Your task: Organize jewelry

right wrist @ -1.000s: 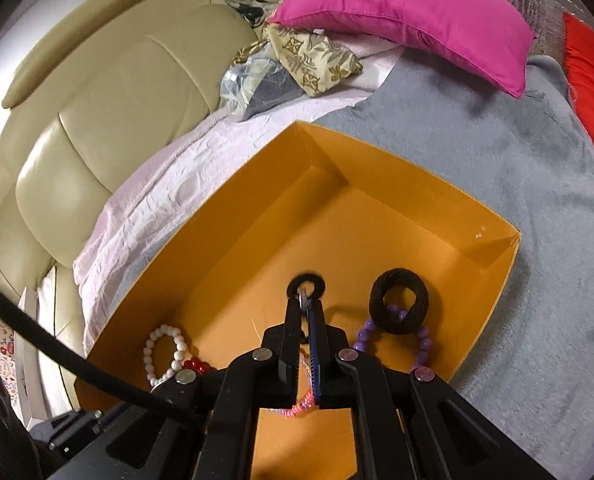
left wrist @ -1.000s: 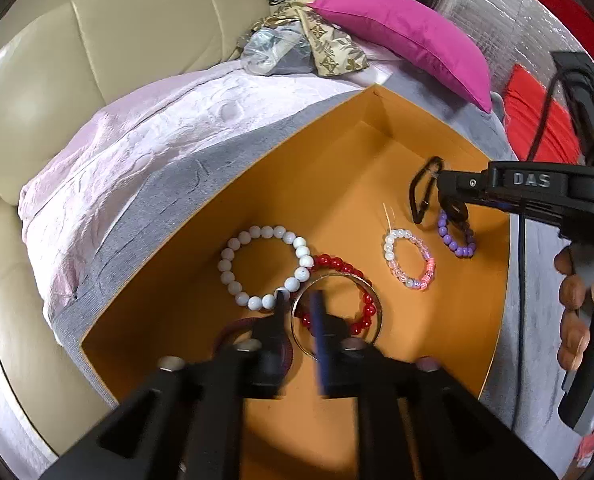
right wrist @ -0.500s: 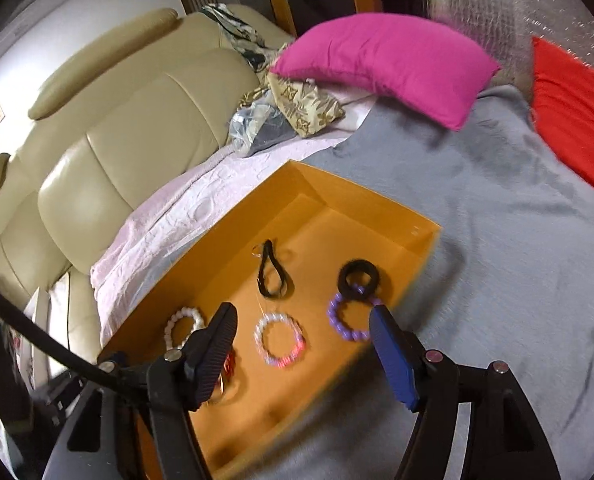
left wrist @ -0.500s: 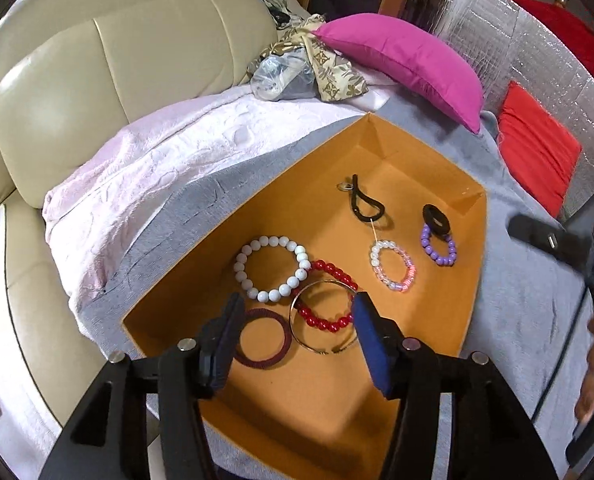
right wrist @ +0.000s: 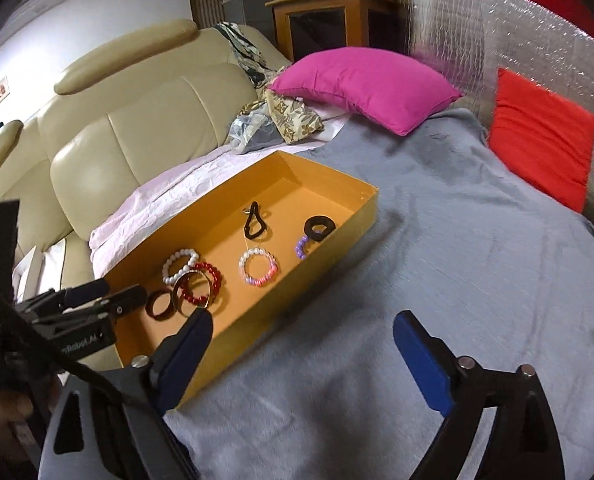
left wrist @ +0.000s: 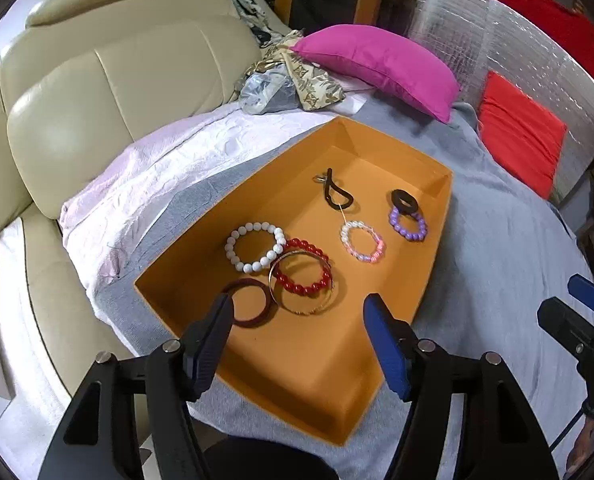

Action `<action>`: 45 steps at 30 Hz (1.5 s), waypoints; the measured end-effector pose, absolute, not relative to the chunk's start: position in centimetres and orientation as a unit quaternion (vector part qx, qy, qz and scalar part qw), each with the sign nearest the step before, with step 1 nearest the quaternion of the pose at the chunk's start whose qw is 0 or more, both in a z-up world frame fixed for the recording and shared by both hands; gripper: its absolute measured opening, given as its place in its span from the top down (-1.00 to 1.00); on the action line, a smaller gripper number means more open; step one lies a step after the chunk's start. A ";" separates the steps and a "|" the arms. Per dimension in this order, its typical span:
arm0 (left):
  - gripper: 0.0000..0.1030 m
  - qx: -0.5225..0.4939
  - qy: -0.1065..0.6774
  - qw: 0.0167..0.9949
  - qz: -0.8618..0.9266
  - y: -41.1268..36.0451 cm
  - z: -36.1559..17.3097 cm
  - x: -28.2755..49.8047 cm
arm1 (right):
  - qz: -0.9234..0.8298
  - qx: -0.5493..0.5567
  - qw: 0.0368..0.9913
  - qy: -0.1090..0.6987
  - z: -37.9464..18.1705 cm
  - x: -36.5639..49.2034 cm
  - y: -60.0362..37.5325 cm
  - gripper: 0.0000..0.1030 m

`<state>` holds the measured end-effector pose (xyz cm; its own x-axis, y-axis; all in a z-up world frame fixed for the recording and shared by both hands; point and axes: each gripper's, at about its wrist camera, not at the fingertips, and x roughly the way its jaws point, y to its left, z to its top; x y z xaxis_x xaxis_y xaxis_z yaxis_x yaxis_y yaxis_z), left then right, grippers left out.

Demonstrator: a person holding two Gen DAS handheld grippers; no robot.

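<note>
Jaws of both grippers stand wide apart and empty, where one second ago both were nearly shut down inside the tray: the left gripper (left wrist: pixel 297 344) low over the metal bangle, the right gripper (right wrist: pixel 301 360) pinched on the black loop with a ring. Both have since drawn back and up, and every piece now lies free on the tray floor.

Left wrist view: the shallow orange cardboard tray (left wrist: pixel 377 392) fills the space ahead of the jaws, its near end lying between and below the two fingers. Just beyond the left finger lies the dark maroon flat bangle (left wrist: pixel 249 305); touching it on the right, the thin gold metal bangle (left wrist: pixel 301 283) overlaps the red bead bracelet (left wrist: pixel 305 267). The white bead bracelet (left wrist: pixel 255 247) touches the red one on its far-left side. Farther out sit the pink and clear bead bracelet (left wrist: pixel 362 246), the purple bead bracelet (left wrist: pixel 408 224) with the black hair tie (left wrist: pixel 403 199) resting on its far edge, and the black cord loop with a metal ring (left wrist: pixel 336 193).

Right wrist view: the right gripper hangs over the grey blanket (right wrist: pixel 437 248) beside the tray's right wall, with its left finger in front of the tray's near-right wall; all jewelry lies ahead and to the left of the jaws. The left gripper shows at the left edge, over the tray's near end.

Beyond the tray are a magenta cushion (left wrist: pixel 381 66), a red cushion (left wrist: pixel 521 136), a pale pink sheet (left wrist: pixel 177 164) and a cream leather sofa back (left wrist: pixel 109 92).
</note>
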<state>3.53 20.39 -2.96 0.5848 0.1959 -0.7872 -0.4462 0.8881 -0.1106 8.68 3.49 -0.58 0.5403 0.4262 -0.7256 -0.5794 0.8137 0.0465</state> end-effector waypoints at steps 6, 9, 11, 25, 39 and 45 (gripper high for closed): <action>-0.34 -0.123 0.414 0.883 0.185 18.3 -2.4 2.1 | 0.278 -0.106 0.878 0.374 -0.8 6.6 1.9 -0.87; -0.35 -0.116 0.410 0.885 0.189 17.6 -2.1 1.4 | 0.275 -0.106 0.880 0.373 -0.9 6.0 1.3 -0.87; -0.35 -0.112 0.404 0.887 0.192 17.4 -1.8 0.8 | 0.271 -0.106 0.882 0.371 -0.9 5.7 1.1 -0.87; -0.36 -0.098 0.392 0.887 0.224 18.0 -1.2 -1.1 | 0.253 -0.120 0.892 0.356 -0.2 4.3 1.4 -0.96; -0.48 -0.085 0.386 0.889 0.230 18.2 -1.0 -0.5 | 0.255 -0.132 0.892 0.349 0.4 4.6 2.3 -0.97; -0.56 -0.089 0.378 0.892 0.230 18.9 -0.7 -0.2 | 0.258 -0.138 0.891 0.349 0.5 5.0 3.2 -0.98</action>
